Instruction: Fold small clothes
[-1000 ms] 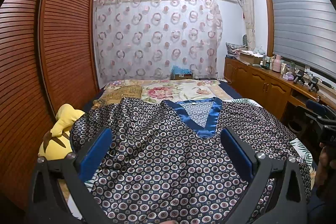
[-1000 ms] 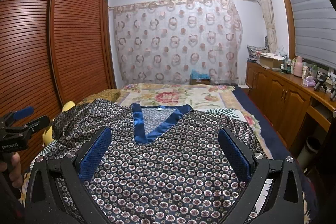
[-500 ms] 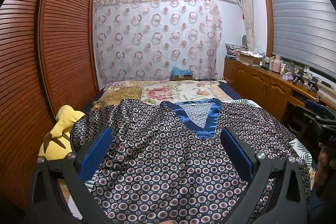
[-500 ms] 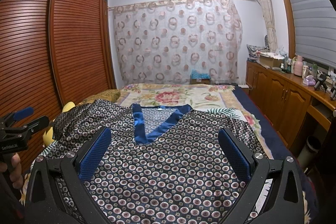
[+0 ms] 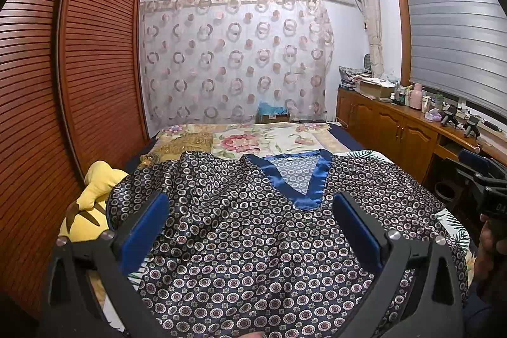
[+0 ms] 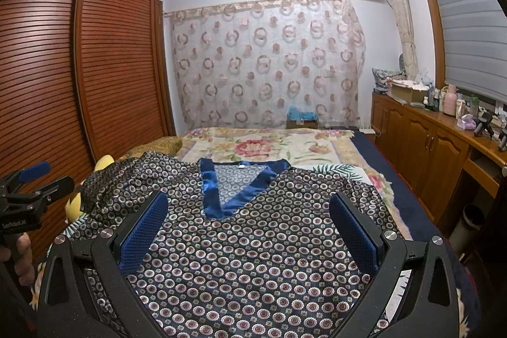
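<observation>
A dark navy satin top [image 5: 253,236] with a small circle print and a blue V-neck trim [image 5: 304,179] lies spread flat on the bed, neck pointing away. It also fills the right wrist view [image 6: 247,249]. Its left sleeve is bunched near the wardrobe side. My left gripper [image 5: 250,217] is open and empty, held above the shirt's lower part. My right gripper [image 6: 247,217] is open and empty, also above the shirt. Each gripper shows at the edge of the other's view.
A yellow plush toy [image 5: 92,205] lies at the bed's left edge beside the slatted wardrobe [image 5: 63,84]. A floral bedspread [image 5: 247,138] covers the far bed. Wooden cabinets [image 6: 427,154] with clutter run along the right wall.
</observation>
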Motion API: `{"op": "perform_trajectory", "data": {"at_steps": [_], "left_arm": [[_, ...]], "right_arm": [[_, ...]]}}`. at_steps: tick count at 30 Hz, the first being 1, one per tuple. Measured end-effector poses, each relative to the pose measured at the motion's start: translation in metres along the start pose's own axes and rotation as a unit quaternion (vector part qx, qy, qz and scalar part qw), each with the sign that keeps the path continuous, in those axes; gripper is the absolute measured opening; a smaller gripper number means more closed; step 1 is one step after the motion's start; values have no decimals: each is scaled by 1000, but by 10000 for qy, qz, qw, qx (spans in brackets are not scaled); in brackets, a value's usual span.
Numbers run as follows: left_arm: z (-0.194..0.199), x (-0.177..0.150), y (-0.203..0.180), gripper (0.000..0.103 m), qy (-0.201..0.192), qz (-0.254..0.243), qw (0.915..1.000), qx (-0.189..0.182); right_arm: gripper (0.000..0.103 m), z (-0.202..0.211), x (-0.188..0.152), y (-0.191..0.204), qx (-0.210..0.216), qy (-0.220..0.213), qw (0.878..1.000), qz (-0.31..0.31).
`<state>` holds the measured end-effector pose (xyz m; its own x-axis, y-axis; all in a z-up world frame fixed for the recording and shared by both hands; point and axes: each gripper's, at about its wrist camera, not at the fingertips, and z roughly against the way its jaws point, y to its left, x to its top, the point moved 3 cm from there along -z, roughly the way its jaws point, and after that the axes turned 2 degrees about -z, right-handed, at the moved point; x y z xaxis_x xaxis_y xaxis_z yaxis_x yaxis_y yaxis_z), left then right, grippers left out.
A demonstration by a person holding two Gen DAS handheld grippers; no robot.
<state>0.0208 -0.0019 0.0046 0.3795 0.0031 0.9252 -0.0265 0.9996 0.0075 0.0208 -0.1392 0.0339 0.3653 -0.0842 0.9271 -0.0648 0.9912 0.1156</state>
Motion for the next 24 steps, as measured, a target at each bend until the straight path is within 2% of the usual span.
{"op": "perform_trajectory", "data": {"at_steps": [24], "left_arm": [[10, 9, -4, 103, -56, -28, 10000, -23]], "right_arm": [[103, 8, 11, 8, 33, -70, 10000, -26]]}}
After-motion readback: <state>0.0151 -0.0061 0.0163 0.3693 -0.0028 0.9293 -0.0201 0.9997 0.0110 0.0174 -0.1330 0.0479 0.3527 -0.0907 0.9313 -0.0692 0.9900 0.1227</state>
